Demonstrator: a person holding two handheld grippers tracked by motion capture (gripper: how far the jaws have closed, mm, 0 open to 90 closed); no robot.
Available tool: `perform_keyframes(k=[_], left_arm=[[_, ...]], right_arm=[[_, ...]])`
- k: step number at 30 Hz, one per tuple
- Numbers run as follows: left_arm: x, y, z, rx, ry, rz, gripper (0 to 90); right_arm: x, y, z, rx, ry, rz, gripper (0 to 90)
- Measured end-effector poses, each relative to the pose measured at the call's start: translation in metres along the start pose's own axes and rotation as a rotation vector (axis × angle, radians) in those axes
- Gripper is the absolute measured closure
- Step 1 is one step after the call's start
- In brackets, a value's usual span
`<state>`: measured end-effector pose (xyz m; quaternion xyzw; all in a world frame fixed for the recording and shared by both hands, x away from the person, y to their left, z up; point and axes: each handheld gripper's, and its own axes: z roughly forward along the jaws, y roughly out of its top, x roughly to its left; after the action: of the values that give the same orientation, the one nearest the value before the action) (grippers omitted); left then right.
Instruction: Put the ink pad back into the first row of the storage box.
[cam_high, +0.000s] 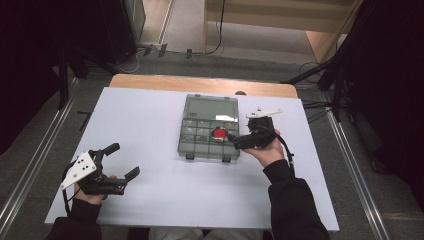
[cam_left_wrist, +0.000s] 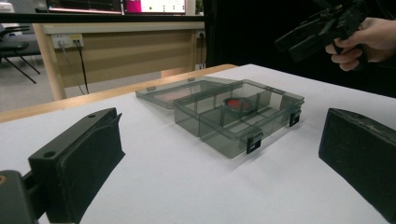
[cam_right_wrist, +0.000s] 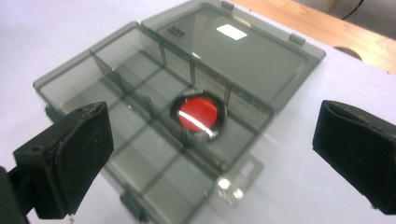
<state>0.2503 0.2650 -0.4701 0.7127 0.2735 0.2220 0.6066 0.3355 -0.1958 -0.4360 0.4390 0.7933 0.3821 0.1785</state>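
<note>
red disc (cam_right_wrist: 199, 113) sits in a middle compartment on the right side of the smoky clear organiser box (cam_high: 207, 145), at the centre of the high view on the white counter (cam_high: 150, 190). the box lid (cam_high: 210, 108) lies folded back flat toward the top of the frame. right tongs (cam_high: 231, 137) hover just right of the disc's compartment, jaws spread wide with nothing between them, held in the person's right hand (cam_high: 267, 150). left tongs (cam_high: 122, 160) rest at the lower left of the high view, well apart from the box, jaws also wide apart and empty.
</note>
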Motion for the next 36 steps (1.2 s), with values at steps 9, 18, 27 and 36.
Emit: perform_keyframes(k=[9, 18, 27, 36], left_arm=[[0.000, 0.000, 0.002, 0.004, -0.007, 0.005, 0.0], [-0.001, 0.000, 0.003, 0.005, -0.005, 0.003, 0.0], [-0.001, 0.000, 0.004, 0.006, -0.013, 0.007, 0.0], [-0.001, 0.000, 0.004, 0.008, -0.009, 0.007, 0.0]], right_arm=[[-0.006, -0.024, -0.025, -0.033, -0.017, 0.002, 0.0], [0.001, -0.044, -0.042, -0.049, -0.007, -0.014, 0.0], [0.009, -0.065, -0.050, -0.083, -0.008, -0.017, 0.0], [0.011, -0.089, -0.062, -0.140, -0.057, -0.014, 0.0]])
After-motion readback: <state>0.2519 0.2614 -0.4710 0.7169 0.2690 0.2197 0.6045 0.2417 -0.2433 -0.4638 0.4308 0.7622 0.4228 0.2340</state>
